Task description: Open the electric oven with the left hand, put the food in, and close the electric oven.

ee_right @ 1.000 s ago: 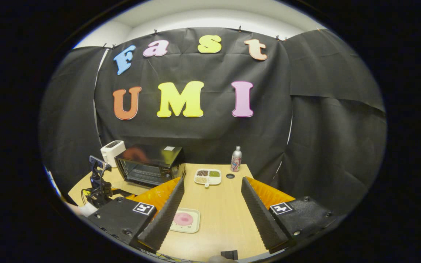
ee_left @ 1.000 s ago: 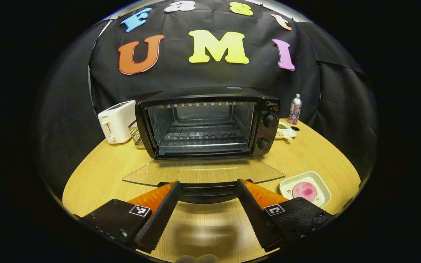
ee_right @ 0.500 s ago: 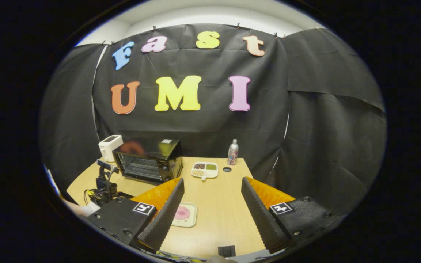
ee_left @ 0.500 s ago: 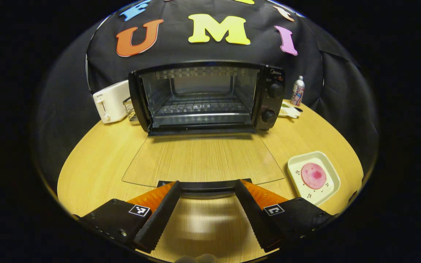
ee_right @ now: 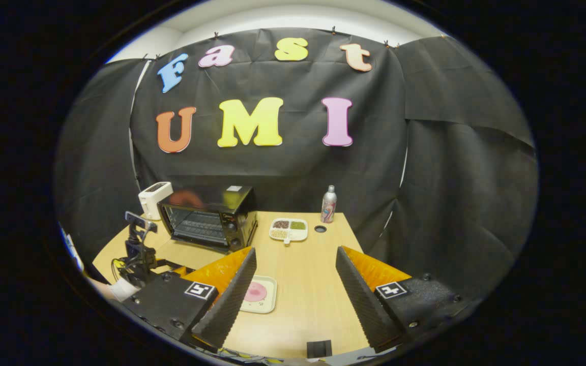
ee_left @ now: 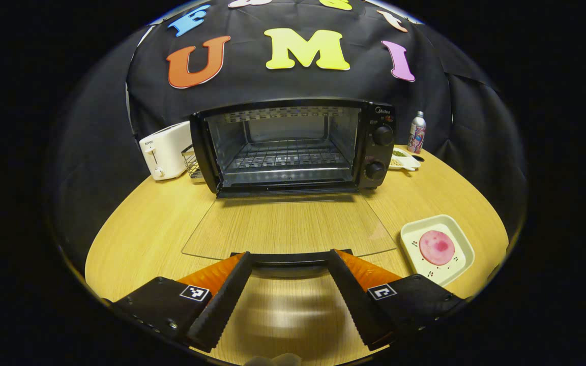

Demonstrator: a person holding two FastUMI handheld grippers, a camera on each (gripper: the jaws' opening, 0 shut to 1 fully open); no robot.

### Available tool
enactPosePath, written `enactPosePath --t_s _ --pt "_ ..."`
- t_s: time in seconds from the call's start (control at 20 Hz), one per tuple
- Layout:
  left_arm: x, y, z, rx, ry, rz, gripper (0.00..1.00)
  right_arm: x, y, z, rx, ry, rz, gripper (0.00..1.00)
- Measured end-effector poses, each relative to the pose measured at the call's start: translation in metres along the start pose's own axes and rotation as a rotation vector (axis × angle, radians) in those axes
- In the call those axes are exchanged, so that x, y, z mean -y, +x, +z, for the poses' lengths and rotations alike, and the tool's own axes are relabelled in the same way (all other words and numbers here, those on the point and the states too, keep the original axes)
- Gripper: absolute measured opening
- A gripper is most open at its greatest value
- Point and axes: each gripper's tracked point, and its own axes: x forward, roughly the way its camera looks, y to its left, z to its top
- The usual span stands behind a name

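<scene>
The black electric oven stands open at the back of the table, its wire rack bare. Its glass door lies flat toward me, the dark handle at the near edge. My left gripper is open, one fingertip at each end of that handle, not pressing on it. A pink round piece of food sits on a pale square plate right of the door. My right gripper hangs open and empty above the table, with the plate below its left finger and the oven far left.
A white toaster and a wire basket stand left of the oven. A divided dish of grains and a metal bottle stand to its right. The wooden table curves off on both sides.
The left gripper view now looks down on the flat glass door from higher than one second ago. The left gripper stays open at the handle. The right gripper has drifted slightly.
</scene>
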Motion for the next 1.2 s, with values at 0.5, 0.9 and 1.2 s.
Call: enactPosePath --t_s 0.5,0.9,1.2 --pt "-0.013 -0.117 0.080 0.209 -0.006 0.024 0.97 -0.028 0.085 -0.120 -0.293 0.011 0.138 0.97" --pt "-0.013 -0.213 0.151 0.356 -0.003 0.100 0.96 -0.050 0.163 -0.209 -0.570 0.076 0.276 0.72" --pt "0.008 -0.234 0.188 0.398 -0.015 0.150 0.96 -0.047 0.195 -0.234 -0.708 0.152 0.306 0.53"
